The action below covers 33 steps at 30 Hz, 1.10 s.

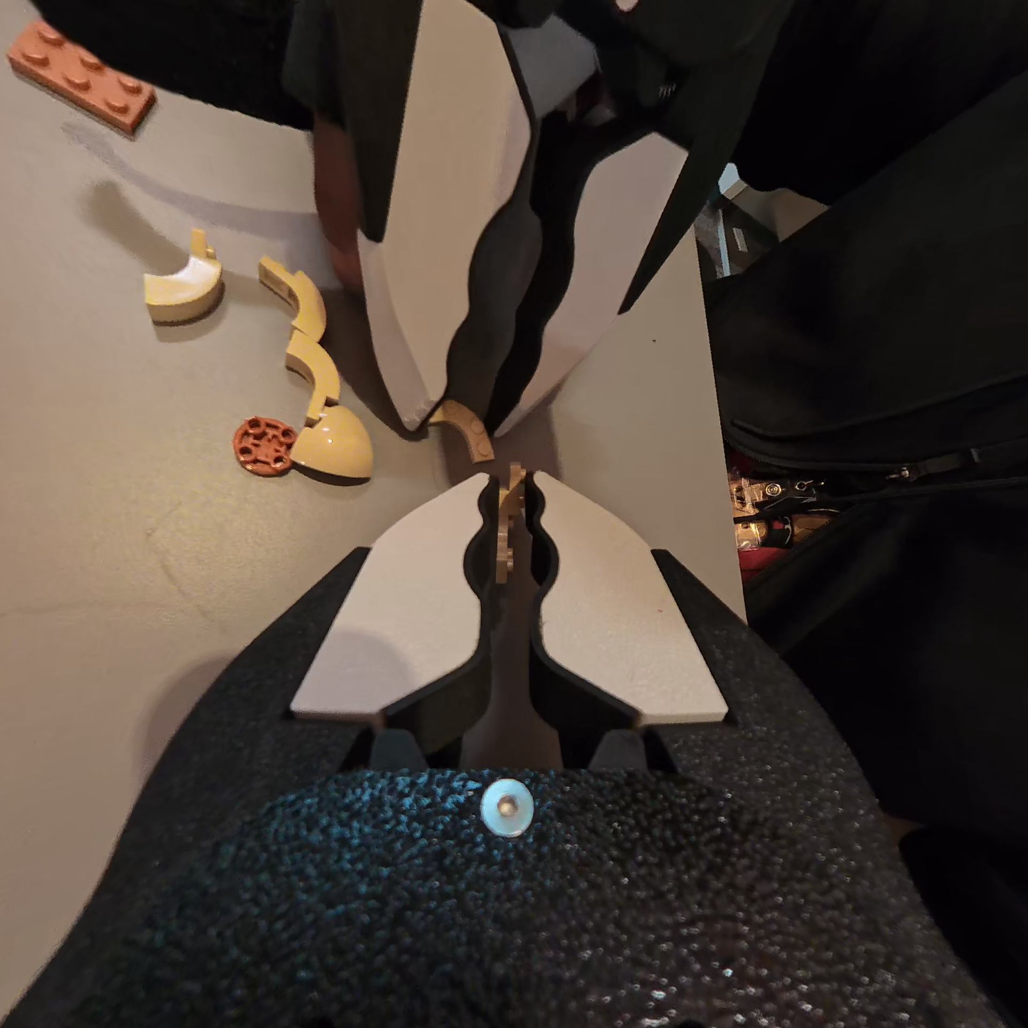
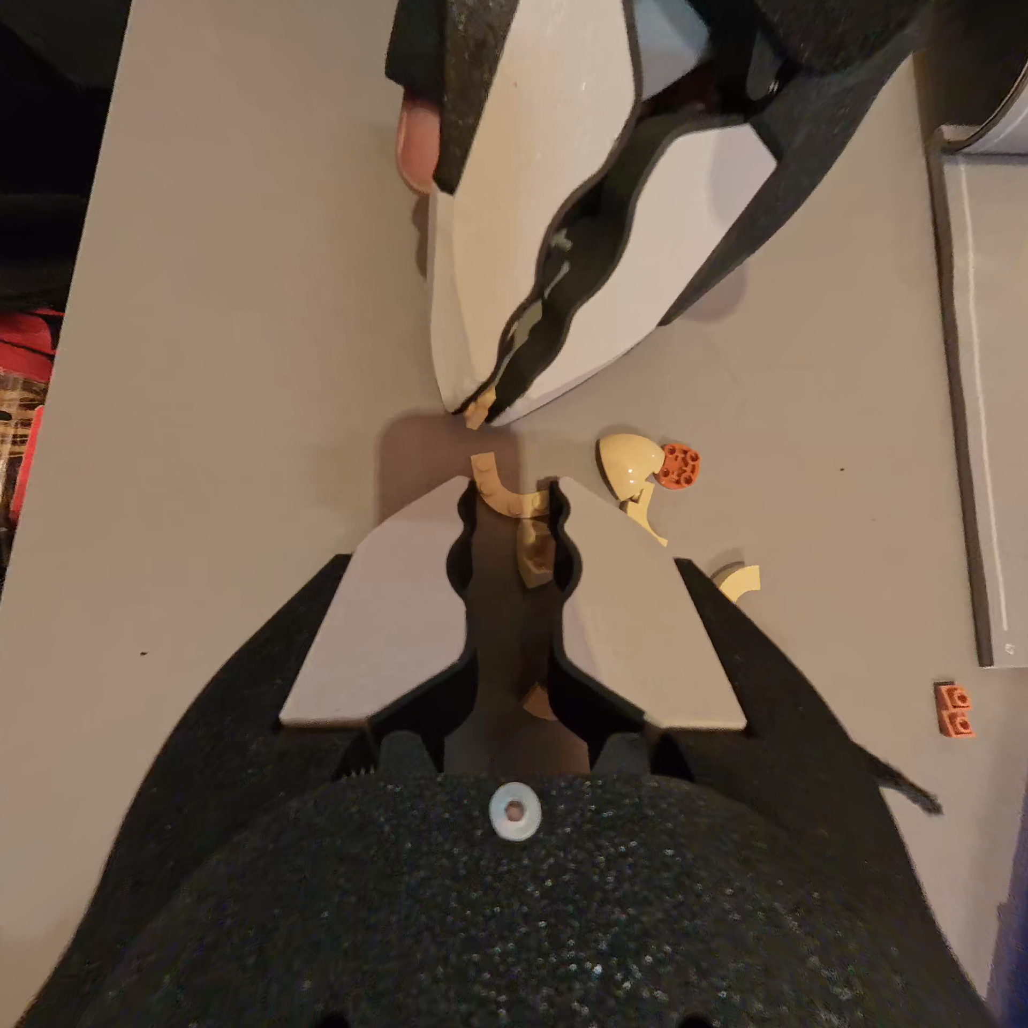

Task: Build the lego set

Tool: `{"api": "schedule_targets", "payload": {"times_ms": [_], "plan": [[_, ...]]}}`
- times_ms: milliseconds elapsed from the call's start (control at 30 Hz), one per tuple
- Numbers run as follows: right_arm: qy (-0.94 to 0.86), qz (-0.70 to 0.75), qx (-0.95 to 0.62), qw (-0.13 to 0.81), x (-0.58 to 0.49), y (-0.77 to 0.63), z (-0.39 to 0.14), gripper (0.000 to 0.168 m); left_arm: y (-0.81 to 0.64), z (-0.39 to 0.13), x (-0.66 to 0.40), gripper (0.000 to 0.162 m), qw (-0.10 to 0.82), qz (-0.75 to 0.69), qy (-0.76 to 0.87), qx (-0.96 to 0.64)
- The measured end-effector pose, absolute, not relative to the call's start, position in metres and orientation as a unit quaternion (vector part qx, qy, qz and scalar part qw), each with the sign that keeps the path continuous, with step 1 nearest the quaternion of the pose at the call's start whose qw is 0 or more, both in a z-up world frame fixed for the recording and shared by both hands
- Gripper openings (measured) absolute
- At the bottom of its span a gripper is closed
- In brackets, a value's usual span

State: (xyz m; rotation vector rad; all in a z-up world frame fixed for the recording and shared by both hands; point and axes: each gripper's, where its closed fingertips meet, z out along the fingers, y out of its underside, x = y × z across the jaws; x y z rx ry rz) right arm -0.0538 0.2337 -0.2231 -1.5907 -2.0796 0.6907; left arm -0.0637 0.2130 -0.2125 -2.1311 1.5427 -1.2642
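- Grey tabletop (image 1: 83, 556) fills both views; its edge runs down the right of the left wrist view, with a black bag (image 1: 890, 334) beyond it.
- A grey tray (image 2: 979, 389) lies along the right edge of the right wrist view, clear of the work.
- Left gripper (image 1: 509, 478), lower centre of its own view, is clamped on a tan piece (image 1: 509, 523) held edge-on, with only its tip past the fingertips.
- Right gripper (image 2: 512, 484), lower centre of its view, is closed on a curved tan plate (image 2: 495, 492). The arc spans the gap, one end against the right-hand finger and the other poking out ahead.
- The two held parts sit tip to tip at mid-frame, just apart and low over the table.
- Spare parts lie beside the meeting point: a tan dome (image 1: 334, 445), a brown round plate (image 1: 264, 448), further tan curves (image 1: 309, 334) and, upper left, an orange-brown plate (image 1: 80, 75).
- The step looks like mating the two tan parts. My advice:
  - Square the stud face of one to the underside of the other before closing in, since the left piece stands on edge.
  - Press slowly and straight, because so little material shows past the fingertips that a skewed push could pivot a part out of its grip.
  - Keep off the dome nearby.
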Motion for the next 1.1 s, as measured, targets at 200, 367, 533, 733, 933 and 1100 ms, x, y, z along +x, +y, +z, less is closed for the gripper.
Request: {"api": "schedule_targets", "payload": {"times_ms": [200,367,533,733,933,1100], "plan": [[-0.764,0.220,-0.536,0.284,-0.057,0.232,-0.220,0.024,0.214,-0.215,-0.065,0.009,0.122,-0.405,0.540,-0.728],[-0.776,0.168,-0.501,0.345,-0.058,0.233,-0.217,0.024,0.211,-0.216,-0.066,0.009,0.123,-0.395,0.549,-0.726],[-0.784,0.136,-0.461,0.392,-0.061,0.232,-0.213,0.024,0.211,-0.217,-0.066,0.009,0.124,-0.392,0.548,-0.728],[-0.782,0.140,-0.445,0.413,-0.064,0.230,-0.208,0.024,0.211,-0.218,-0.067,0.009,0.123,-0.387,0.551,-0.729],[-0.787,0.125,-0.432,0.423,-0.066,0.229,-0.210,0.023,0.211,-0.217,-0.068,0.008,0.125,-0.388,0.552,-0.728],[-0.786,0.108,-0.419,0.441,-0.067,0.229,-0.209,0.024,0.211,-0.217,-0.069,0.008,0.130,-0.388,0.549,-0.729]]}}
